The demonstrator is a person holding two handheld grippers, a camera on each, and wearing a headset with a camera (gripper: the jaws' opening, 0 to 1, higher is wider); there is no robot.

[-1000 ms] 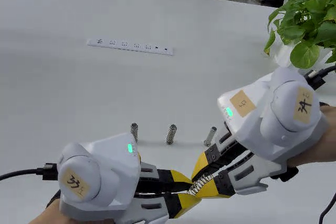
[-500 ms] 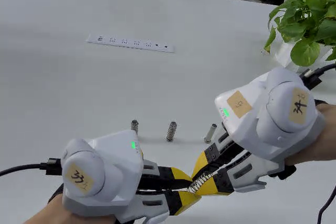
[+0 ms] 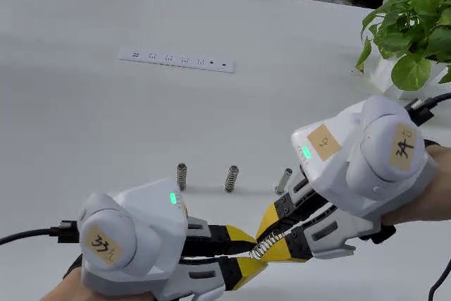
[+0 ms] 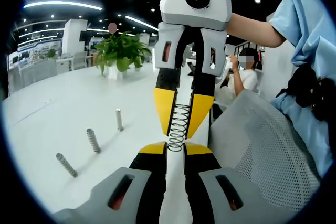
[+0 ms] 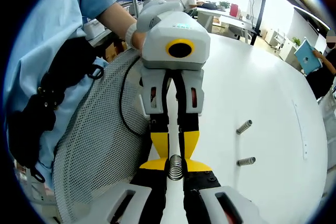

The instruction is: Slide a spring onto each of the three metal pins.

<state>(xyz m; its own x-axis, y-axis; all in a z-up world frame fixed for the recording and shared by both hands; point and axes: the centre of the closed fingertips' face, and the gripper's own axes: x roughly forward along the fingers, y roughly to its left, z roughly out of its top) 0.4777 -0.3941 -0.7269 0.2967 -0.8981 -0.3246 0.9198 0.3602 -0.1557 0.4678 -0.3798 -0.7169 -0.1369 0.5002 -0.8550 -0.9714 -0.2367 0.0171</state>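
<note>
Spring (image 4: 178,121) is the last one, clamped at once by your left gripper (image 4: 176,148) and right gripper (image 4: 180,132); release one end, then thread it onto the bare pin (image 4: 119,119).

Left hand-held gripper (image 3: 258,254) enters from the bottom left and right hand-held gripper (image 3: 268,243) from the right. Their yellow-tipped jaws meet low over the white table (image 3: 84,125), jaws nearly closed, with a loose spring (image 3: 270,242) caught slantwise between the tips. Just beyond the tips, three pins in a row: left pin (image 3: 182,175) and middle pin (image 3: 231,178) each wear a coil, the right pin (image 3: 283,181) is bare and tilted; farther back lies a white power strip (image 3: 176,60), and a potted plant (image 3: 412,19) stands at the far right.
</note>
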